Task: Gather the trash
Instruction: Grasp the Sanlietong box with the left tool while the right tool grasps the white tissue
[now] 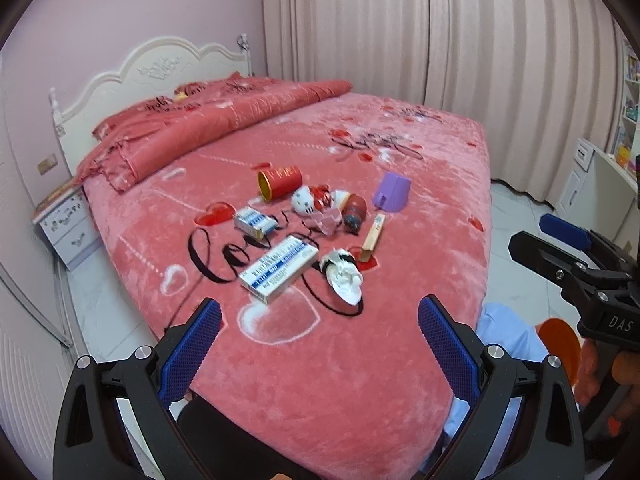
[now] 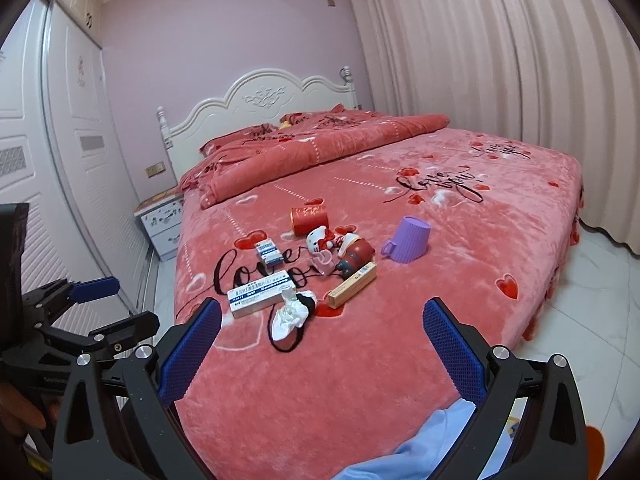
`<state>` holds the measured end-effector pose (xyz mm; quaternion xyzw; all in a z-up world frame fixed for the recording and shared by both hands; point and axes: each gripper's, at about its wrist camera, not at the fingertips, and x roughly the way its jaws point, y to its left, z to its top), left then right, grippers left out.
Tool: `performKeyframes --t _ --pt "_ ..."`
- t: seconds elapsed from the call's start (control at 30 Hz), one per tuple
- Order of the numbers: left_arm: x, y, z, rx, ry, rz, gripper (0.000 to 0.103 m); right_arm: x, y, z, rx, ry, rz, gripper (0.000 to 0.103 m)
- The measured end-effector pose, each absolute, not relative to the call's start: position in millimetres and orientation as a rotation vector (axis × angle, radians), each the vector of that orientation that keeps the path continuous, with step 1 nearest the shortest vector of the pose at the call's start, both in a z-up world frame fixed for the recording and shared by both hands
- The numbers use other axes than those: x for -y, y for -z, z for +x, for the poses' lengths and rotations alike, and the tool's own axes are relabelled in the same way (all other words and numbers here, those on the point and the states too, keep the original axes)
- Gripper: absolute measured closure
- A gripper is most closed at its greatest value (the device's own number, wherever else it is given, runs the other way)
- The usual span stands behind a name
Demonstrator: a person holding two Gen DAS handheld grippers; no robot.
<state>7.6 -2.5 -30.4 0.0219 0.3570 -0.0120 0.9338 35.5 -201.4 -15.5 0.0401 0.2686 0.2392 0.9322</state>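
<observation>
both tools spread wide, empty, hovering off bed (image 1: 360, 360) foot: left tool (image 1: 320, 316), right tool (image 2: 322, 316); crumpled tissue (image 2: 290, 314) touching long white box (image 2: 260, 294), purple cup (image 2: 408, 242) off right

- My bed (image 2: 400, 360), pink love-print blanket, white headboard (image 2: 264, 100).
- A nightstand (image 2: 164, 224) beside it.
- Pleated curtains (image 1: 440, 32) along the far side.
- A wardrobe (image 2: 60, 140).

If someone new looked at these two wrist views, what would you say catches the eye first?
The pink-red bedspread fills both views, and a small heap of clutter sits near its foot: a crumpled white tissue nearest, a long white box beside it, a Hello Kitty toy and a purple cup farther back. The left gripper and right gripper hover open before it, empty.
</observation>
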Motion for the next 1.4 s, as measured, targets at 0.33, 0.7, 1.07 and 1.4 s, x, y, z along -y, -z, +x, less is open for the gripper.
performKeyframes --t 0.33,0.7,1.07,1.4 --pt "2.7 37.9 27.3 -0.805 0.120 0.134 0.006 195.9 22.8 57.7 -0.571 -0.588 0.033 0.004" --pt "-8.5 49.5 53.4 -0.863 0.215 0.226 0.006 185.2 33.6 81.9 -0.612 -0.733 0.069 0.004" --pt "-42.0 59.4 93.6 -0.896 0.299 0.235 0.006 147.7 51.7 97.0 -0.689 -0.843 0.050 0.004" --pt "-65.7 86.8 139.7 -0.975 0.367 0.238 0.006 136.0 78.0 129.2 -0.786 -0.694 0.089 0.004"
